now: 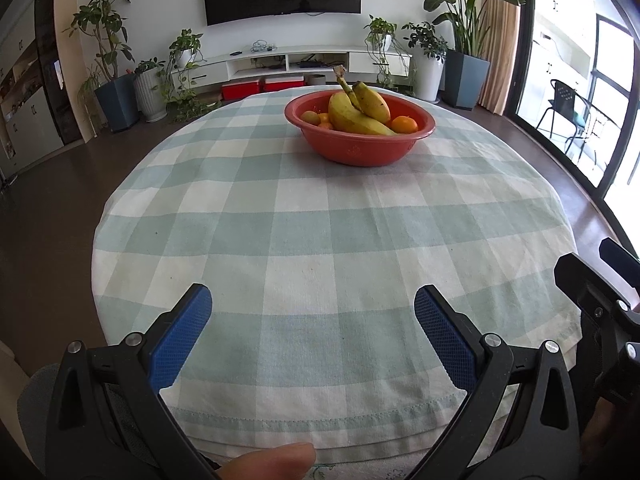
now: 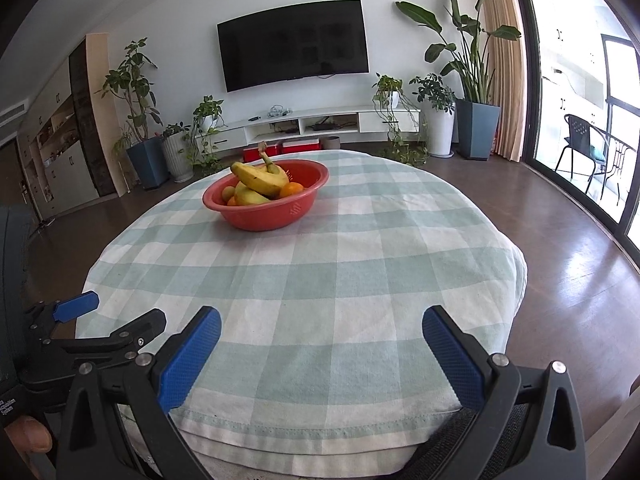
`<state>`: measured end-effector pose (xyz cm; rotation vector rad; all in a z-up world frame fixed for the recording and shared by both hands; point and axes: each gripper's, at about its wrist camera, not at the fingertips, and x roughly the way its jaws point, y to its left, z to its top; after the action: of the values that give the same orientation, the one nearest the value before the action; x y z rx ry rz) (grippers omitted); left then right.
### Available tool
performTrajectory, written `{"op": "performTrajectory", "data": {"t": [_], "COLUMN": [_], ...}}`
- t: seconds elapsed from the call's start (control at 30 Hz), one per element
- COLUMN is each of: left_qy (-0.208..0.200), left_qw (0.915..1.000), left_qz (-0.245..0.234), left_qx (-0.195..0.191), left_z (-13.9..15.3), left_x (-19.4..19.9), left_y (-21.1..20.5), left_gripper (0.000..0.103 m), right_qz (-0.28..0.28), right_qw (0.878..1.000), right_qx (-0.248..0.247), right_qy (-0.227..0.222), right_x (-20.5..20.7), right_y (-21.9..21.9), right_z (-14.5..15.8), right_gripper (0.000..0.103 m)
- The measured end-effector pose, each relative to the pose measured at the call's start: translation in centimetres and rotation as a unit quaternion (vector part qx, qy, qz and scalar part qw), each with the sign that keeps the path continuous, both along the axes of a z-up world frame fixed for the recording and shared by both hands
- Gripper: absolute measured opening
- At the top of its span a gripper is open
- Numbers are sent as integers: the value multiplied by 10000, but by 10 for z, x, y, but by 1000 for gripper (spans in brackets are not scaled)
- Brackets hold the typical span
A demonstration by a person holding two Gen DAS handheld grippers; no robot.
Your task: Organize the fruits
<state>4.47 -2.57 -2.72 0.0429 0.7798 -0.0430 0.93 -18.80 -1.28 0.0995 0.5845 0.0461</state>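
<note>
Sitting far on checked green-and-white tablecloth [image 1: 320,240]: red plastic bowl [image 1: 360,148] holding yellow bananas [image 1: 358,114], small oranges [image 1: 404,124] | left gripper [image 1: 313,322], right gripper [image 2: 321,340] hovering near edge, both gaping, carrying nothing | bananas likely soft, bruising easily; gripping mid-body gently.

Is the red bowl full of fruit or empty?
Full. The red bowl holds bananas piled above its rim, with an orange and smaller fruits beside them. None lies on the tablecloth.

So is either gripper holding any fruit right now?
No. The left gripper and right gripper are both open and empty; the bananas sit in the red bowl.
</note>
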Motion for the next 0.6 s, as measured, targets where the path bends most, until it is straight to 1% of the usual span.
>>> {"op": "performTrajectory", "data": {"t": [0.6], "left_qy": [6], "left_qw": [10000], "left_qz": [1], "left_qx": [-32], "left_z": [0], "left_x": [0], "left_y": [2], "left_gripper": [103], "right_qz": [43], "right_qw": [10000], "right_qx": [-78], "right_qy": [40], "right_x": [0], "right_y": [3], "right_z": [-2], "right_gripper": [103]}}
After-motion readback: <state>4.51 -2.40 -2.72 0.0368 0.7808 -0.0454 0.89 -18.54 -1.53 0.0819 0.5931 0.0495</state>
